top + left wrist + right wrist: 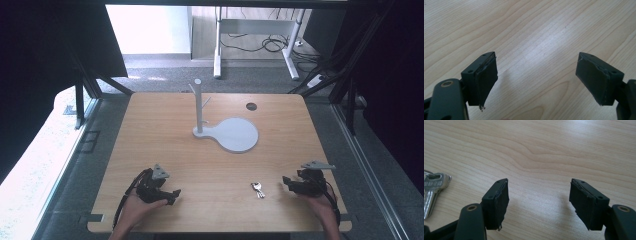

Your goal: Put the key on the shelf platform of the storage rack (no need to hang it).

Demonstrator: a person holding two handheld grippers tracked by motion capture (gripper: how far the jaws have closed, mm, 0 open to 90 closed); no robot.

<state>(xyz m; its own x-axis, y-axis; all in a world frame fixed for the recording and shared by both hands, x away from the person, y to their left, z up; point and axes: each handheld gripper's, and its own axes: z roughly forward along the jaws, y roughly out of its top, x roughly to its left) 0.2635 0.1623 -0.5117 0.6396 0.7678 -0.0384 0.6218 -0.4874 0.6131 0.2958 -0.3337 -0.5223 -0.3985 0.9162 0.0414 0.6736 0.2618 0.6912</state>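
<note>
A small bunch of silver keys (pixel 258 189) lies flat on the wooden table (pixel 165 145) near the front, between the two hands. In the right gripper view the keys (pixel 432 190) sit at the left edge, well left of the jaws. A white stand (pixel 198 107) with an upright post and short pegs rises from a round base plate (pixel 235 135) at mid-table. My left gripper (pixel 175 194) rests low at the front left, open, with bare wood between its pads (pixel 486 77). My right gripper (pixel 286 181) rests at the front right, pointing left toward the keys, open and empty (pixel 539 202).
A dark round cable hole (pixel 251 106) sits in the tabletop behind the stand. Beyond the table's far edge stand white desk legs (pixel 218 45) with loose cables on the floor. Black frame struts (pixel 80 100) flank both sides.
</note>
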